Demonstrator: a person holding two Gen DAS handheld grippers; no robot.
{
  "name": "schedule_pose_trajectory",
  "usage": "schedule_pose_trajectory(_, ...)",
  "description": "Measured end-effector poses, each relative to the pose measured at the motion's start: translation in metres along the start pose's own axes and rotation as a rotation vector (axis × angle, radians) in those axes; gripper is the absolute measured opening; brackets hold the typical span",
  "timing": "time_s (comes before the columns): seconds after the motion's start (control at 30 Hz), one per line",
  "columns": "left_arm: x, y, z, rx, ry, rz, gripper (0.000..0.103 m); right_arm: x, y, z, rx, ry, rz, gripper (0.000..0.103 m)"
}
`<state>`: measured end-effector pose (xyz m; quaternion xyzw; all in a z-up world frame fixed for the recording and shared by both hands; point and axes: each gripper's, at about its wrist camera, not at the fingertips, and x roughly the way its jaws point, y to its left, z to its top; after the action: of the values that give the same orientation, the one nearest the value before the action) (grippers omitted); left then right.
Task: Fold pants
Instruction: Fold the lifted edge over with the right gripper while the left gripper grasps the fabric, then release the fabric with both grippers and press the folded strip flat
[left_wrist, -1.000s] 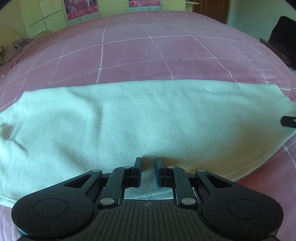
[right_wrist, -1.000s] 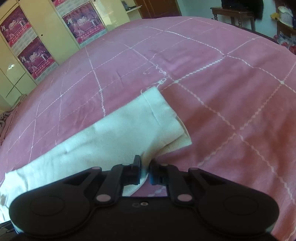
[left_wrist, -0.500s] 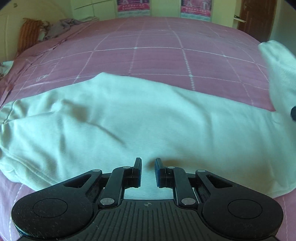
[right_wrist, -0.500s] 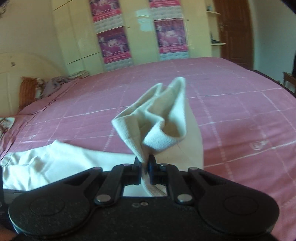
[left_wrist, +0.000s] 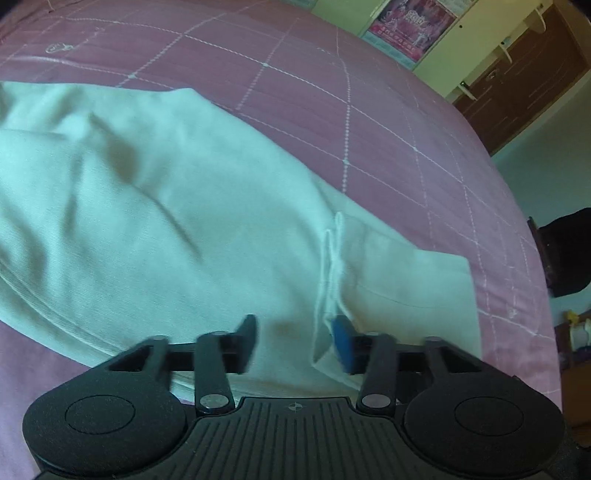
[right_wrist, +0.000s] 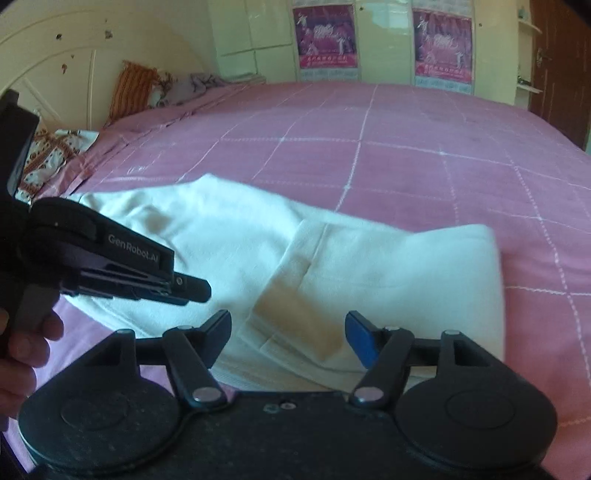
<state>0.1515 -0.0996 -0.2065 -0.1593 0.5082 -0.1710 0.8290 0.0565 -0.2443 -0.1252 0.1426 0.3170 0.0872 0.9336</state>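
On the pink bed (right_wrist: 406, 147), white pants (right_wrist: 229, 236) lying flat, doubled over once, with the leg end (right_wrist: 399, 273) laid back across the rest so that the hem (left_wrist: 330, 266) runs crosswise over the lower layer; fold rounded and loose at the right end in the right view, not pressed down. Left tool (left_wrist: 293, 338) low over the near edge, jaws opening, nothing clamped, blue pad just beside the hem; cloth lying under the gap but not pinched. Right tool (right_wrist: 288, 338) likewise opening and letting go, hanging above the turned-over layer and its tan patch (right_wrist: 299, 321), no cloth between the pads. Left tool also seen from the side in the right view (right_wrist: 199, 290), carried by a hand (right_wrist: 22, 354) at the frame's edge. Soft, light knit by the look of it: limp, no stiffness to hold a crease, likely to sag and slide against itself when lifted, yet clinging enough on the bedspread to stay put. Not fragile, nothing to break. Best taken at an edge where layers stack, both thicknesses pinched together, since a grip on the top layer alone would probably peel it off and undo the fold. Probably one more fold needed, hem end and fold end brought together, corners kept level to avoid skew
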Motion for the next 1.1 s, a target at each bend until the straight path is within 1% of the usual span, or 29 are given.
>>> schedule_pose_trajectory(0.03, 0.001, -0.006, -0.002, 0.002, -0.016, -0.002, 0.073, -0.008, -0.009, 0.000, 0.026, -0.021, -0.005, 0.068)
schedule_pose_trajectory(0.07, 0.002, -0.011, -0.003, 0.012, -0.022, -0.014, 0.073, -0.012, -0.016, 0.000, 0.042, -0.028, -0.023, 0.069)
schedule_pose_trajectory(0.13, 0.010, -0.023, -0.007, 0.019, 0.007, -0.050, 0.073, -0.019, -0.033, -0.002, 0.062, -0.032, -0.058, 0.069)
schedule_pose_trajectory(0.2, 0.016, -0.031, -0.012, 0.009, 0.019, -0.065, 0.073, -0.024, -0.047, -0.007, 0.084, -0.037, -0.088, 0.068)
schedule_pose_trajectory(0.23, 0.021, -0.033, -0.015, -0.005, 0.033, -0.067, 0.069, -0.025, -0.053, -0.009, 0.094, -0.037, -0.107, 0.067)
schedule_pose_trajectory(0.27, 0.028, -0.034, -0.017, -0.025, 0.050, -0.064, 0.065, -0.026, -0.059, -0.012, 0.103, -0.041, -0.126, 0.065)
schedule_pose_trajectory(0.33, 0.037, -0.033, -0.023, -0.059, 0.060, -0.041, 0.046, -0.024, -0.068, -0.015, 0.131, -0.042, -0.144, 0.063)
schedule_pose_trajectory(0.37, 0.040, -0.032, -0.026, -0.073, 0.052, -0.040, 0.042, -0.025, -0.073, -0.018, 0.146, -0.045, -0.150, 0.063)
schedule_pose_trajectory(0.43, 0.042, -0.031, -0.029, -0.088, 0.042, -0.051, 0.027, -0.026, -0.081, -0.021, 0.177, -0.049, -0.154, 0.063)
schedule_pose_trajectory(0.47, 0.043, -0.031, -0.029, -0.087, 0.039, -0.060, 0.025, -0.027, -0.084, -0.023, 0.190, -0.050, -0.155, 0.063)
schedule_pose_trajectory(0.53, 0.038, -0.037, -0.029, -0.067, 0.008, -0.057, 0.021, -0.026, -0.088, -0.026, 0.222, -0.051, -0.162, 0.063)
schedule_pose_trajectory(0.6, 0.025, -0.047, -0.027, -0.032, -0.052, -0.062, 0.020, -0.025, -0.092, -0.027, 0.241, -0.052, -0.179, 0.061)
schedule_pose_trajectory(0.7, -0.005, -0.053, -0.013, 0.018, -0.138, -0.111, 0.020, -0.028, -0.097, -0.025, 0.259, -0.075, -0.215, 0.055)
schedule_pose_trajectory(0.8, -0.040, -0.041, 0.007, 0.032, -0.217, -0.125, 0.020, -0.029, -0.098, -0.017, 0.254, -0.089, -0.232, 0.050)
schedule_pose_trajectory(0.87, -0.056, -0.024, 0.014, 0.040, -0.251, -0.098, 0.020, -0.028, -0.097, -0.011, 0.236, -0.095, -0.231, 0.047)
schedule_pose_trajectory(0.97, -0.060, 0.006, 0.009, 0.068, -0.232, -0.019, 0.020, -0.020, -0.085, -0.006, 0.203, -0.086, -0.209, 0.045)
schedule_pose_trajectory(1.03, -0.051, 0.028, -0.003, 0.064, -0.195, 0.053, 0.021, -0.013, -0.074, -0.005, 0.169, -0.076, -0.196, 0.044)
schedule_pose_trajectory(1.07, -0.040, 0.040, -0.008, 0.065, -0.161, 0.090, 0.021, -0.008, -0.066, -0.006, 0.144, -0.062, -0.189, 0.044)
schedule_pose_trajectory(1.1, -0.025, 0.049, -0.014, 0.071, -0.107, 0.118, 0.026, -0.002, -0.060, -0.007, 0.123, -0.048, -0.188, 0.042)
